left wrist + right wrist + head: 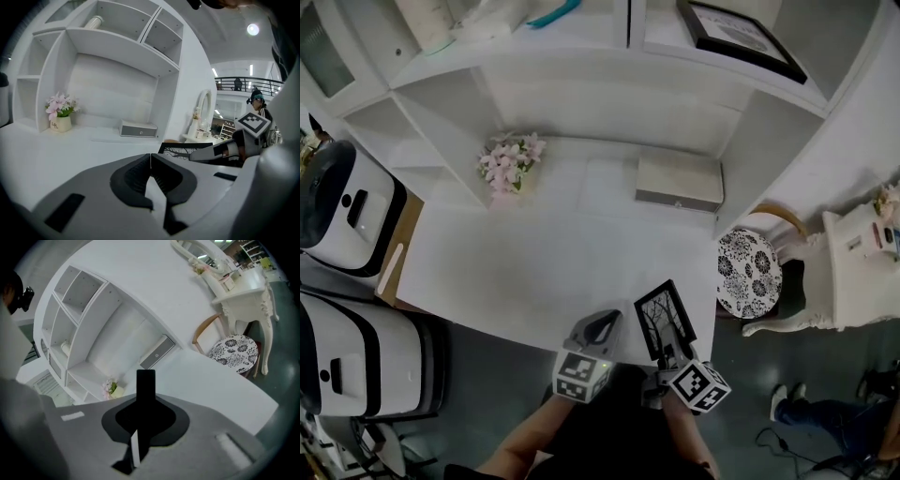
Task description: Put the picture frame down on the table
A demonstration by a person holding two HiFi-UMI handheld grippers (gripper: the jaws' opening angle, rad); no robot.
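Pink flowers [510,161] (potted), grey box [679,180]

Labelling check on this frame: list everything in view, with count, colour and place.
picture frame: 1, black, tree print, above the table's near edge
second framed picture: 1, black, on top of the shelf unit, right
table: 1, white, centre
shelf unit: 1, white, at the table's back
potted flowers: 1, pink, back left of the table
box: 1, pale grey, back right of the table
stool: 1, black-and-white floral seat, right of the table
dressing table: 1, white, far right
machines: 2, white and black, left of the table
left gripper: grey, shut, empty
right gripper: grey, shut on the picture frame
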